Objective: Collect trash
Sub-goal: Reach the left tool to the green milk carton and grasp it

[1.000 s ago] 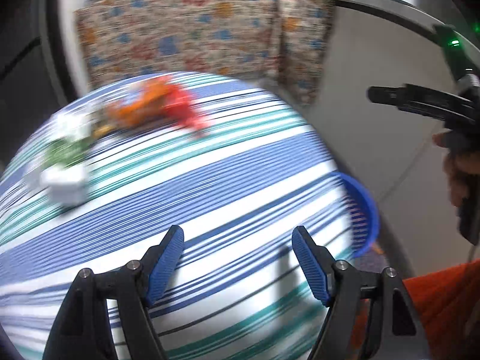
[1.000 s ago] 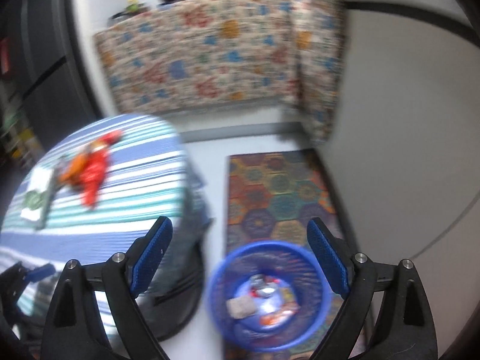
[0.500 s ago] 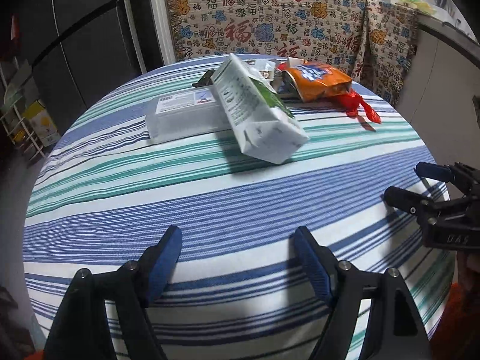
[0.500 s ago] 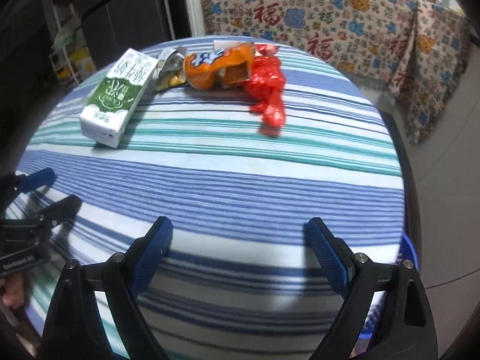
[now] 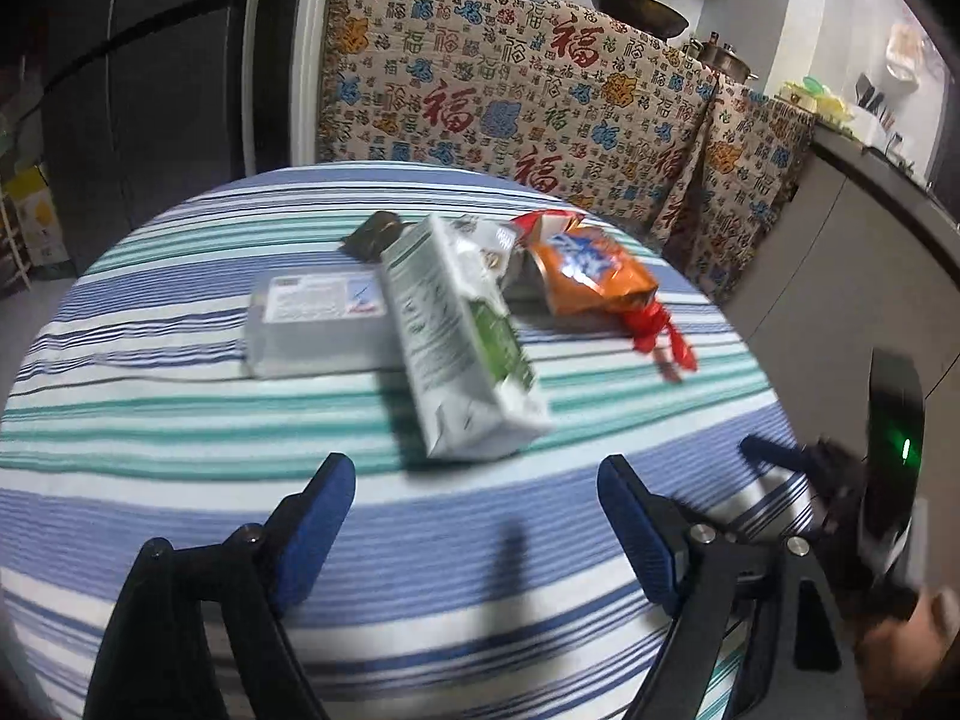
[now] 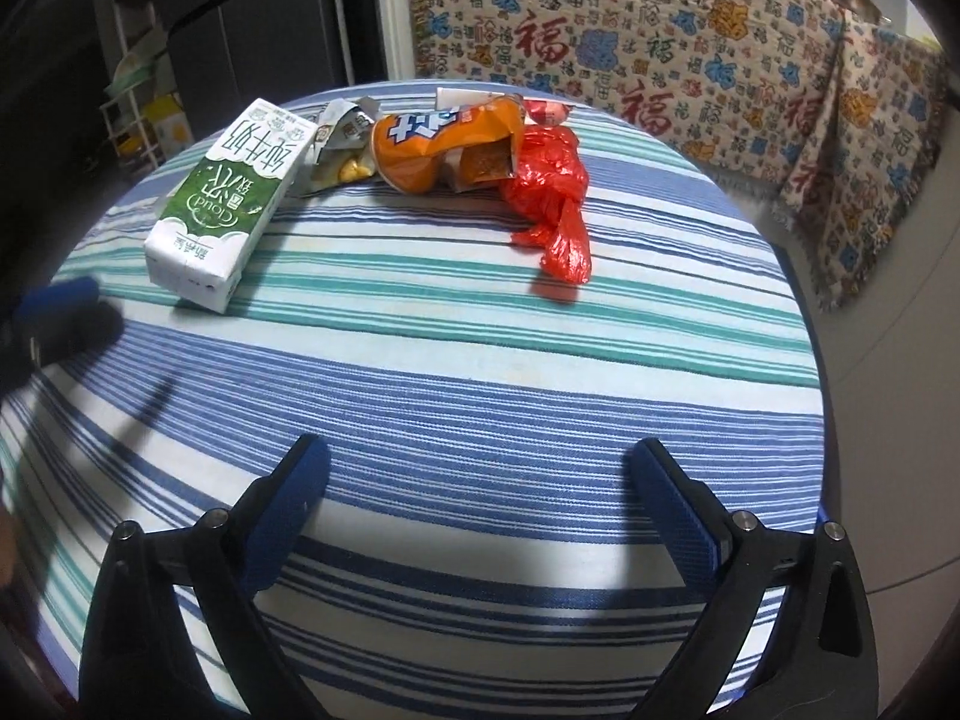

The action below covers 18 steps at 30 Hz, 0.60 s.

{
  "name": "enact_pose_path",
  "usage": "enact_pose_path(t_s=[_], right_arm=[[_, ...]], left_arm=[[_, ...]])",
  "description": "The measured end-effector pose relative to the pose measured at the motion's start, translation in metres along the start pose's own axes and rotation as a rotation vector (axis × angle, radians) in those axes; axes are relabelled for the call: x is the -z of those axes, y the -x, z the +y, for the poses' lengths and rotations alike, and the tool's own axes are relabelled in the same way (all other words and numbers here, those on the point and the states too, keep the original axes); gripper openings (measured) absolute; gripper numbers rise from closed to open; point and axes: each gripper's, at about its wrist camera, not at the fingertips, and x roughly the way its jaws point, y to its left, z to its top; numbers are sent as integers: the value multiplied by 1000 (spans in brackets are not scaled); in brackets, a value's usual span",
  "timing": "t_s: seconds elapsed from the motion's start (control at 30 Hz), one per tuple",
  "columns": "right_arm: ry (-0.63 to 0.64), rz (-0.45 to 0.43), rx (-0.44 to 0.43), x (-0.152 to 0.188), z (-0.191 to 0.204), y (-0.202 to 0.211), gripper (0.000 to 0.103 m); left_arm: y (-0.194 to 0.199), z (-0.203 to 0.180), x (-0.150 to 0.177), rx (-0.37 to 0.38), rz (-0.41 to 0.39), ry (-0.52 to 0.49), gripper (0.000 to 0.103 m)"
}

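Trash lies on the far half of a round table with a striped cloth (image 6: 480,372). A green and white milk carton (image 5: 462,348) (image 6: 231,195) lies on its side, with an orange snack bag (image 5: 591,273) (image 6: 444,141), a red plastic bag (image 6: 552,198) (image 5: 657,327), a flat white box (image 5: 318,324) and crumpled wrappers (image 6: 339,138) around it. My left gripper (image 5: 474,489) hovers just short of the carton, jaws opening, nothing between them. Over the near half of the cloth my right gripper (image 6: 480,489) is also opening and holds nothing.
A patterned cloth (image 5: 528,102) covers a counter behind the table, with pots (image 5: 636,6) on top. A dark fridge (image 5: 138,78) stands at the left. A grey cabinet (image 5: 840,264) runs along the right. The table edge (image 6: 810,324) drops off at the right.
Both grippers swung from the floor side and blue bin onto the table. The left one has moved closer to the carton. Both jaws spread a little wider.
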Motion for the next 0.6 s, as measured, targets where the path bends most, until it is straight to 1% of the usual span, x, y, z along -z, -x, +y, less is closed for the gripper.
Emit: enact_pose_path(t_s=[0.03, 0.1, 0.17, 0.2, 0.23, 0.3, 0.4, 0.53, 0.6], right_arm=[[0, 0, 0, 0, 0, 0, 101], [0, -1, 0, 0, 1, 0, 101], [0, -1, 0, 0, 0, 0, 101], [0, -1, 0, 0, 0, 0, 101], [0, -1, 0, 0, 0, 0, 101], [0, -1, -1, 0, 2, 1, 101], [0, -2, -2, 0, 3, 1, 101], [0, -2, -1, 0, 3, 1, 101], [0, -2, -1, 1, 3, 1, 101]], left_arm=[[-7, -2, -8, 5, 12, -2, 85], [-22, -6, -19, -26, 36, -13, 85], [-32, -3, -25, -7, 53, 16, 85], [-35, -1, -28, 9, 58, 34, 83], [-38, 3, -29, 33, 64, 66, 75], [-38, 11, -27, 88, 70, 121, 54], [-31, 19, -22, 118, 66, 154, 52], [-3, 30, -2, 198, 86, 181, 52], [8, 36, 6, 219, 102, 187, 52]])
